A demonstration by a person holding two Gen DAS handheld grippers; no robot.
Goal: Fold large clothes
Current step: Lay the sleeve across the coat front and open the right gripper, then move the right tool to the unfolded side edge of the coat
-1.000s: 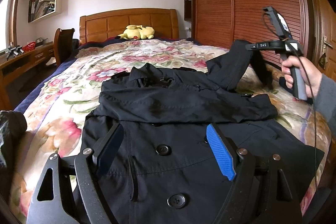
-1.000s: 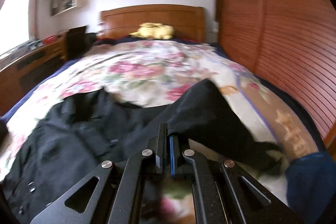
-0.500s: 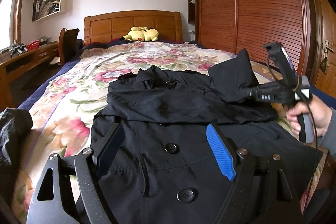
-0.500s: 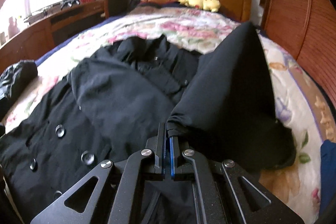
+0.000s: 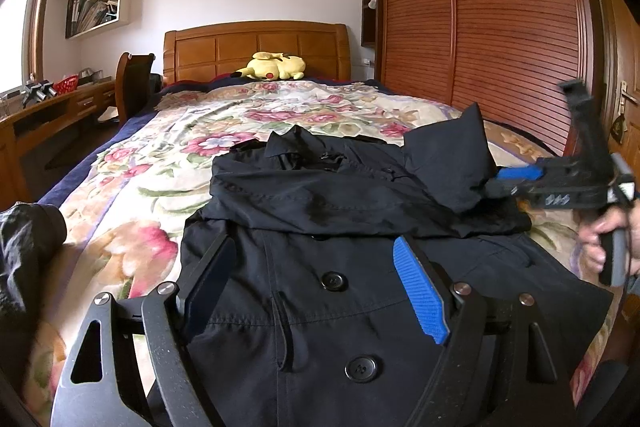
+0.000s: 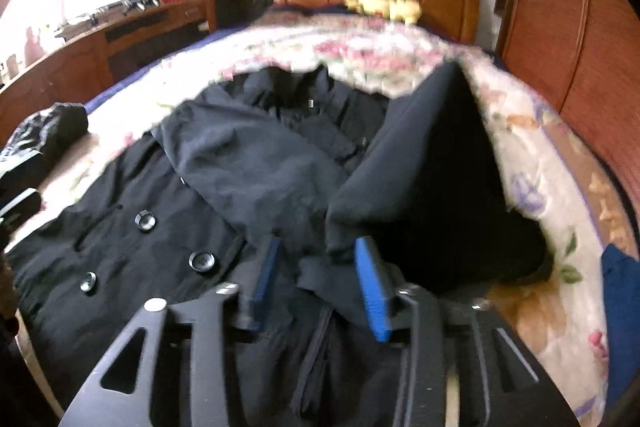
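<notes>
A black double-breasted coat lies front up on the floral bedspread, its left sleeve folded across the chest. My left gripper is open and empty, hovering over the coat's buttoned front. My right gripper is open at the cuff of the right sleeve, which stands in a loose peak over the coat's right side; the cuff lies between the blue pads. In the left wrist view the right gripper sits at the sleeve on the right.
A dark bundle of cloth lies at the bed's left edge. A yellow plush toy rests by the wooden headboard. A wardrobe stands along the right; a desk and chair on the left.
My right gripper carried the right sleeve down and inward over the coat, then opened and let the cuff go. My left gripper stayed open and hardly moved.
</notes>
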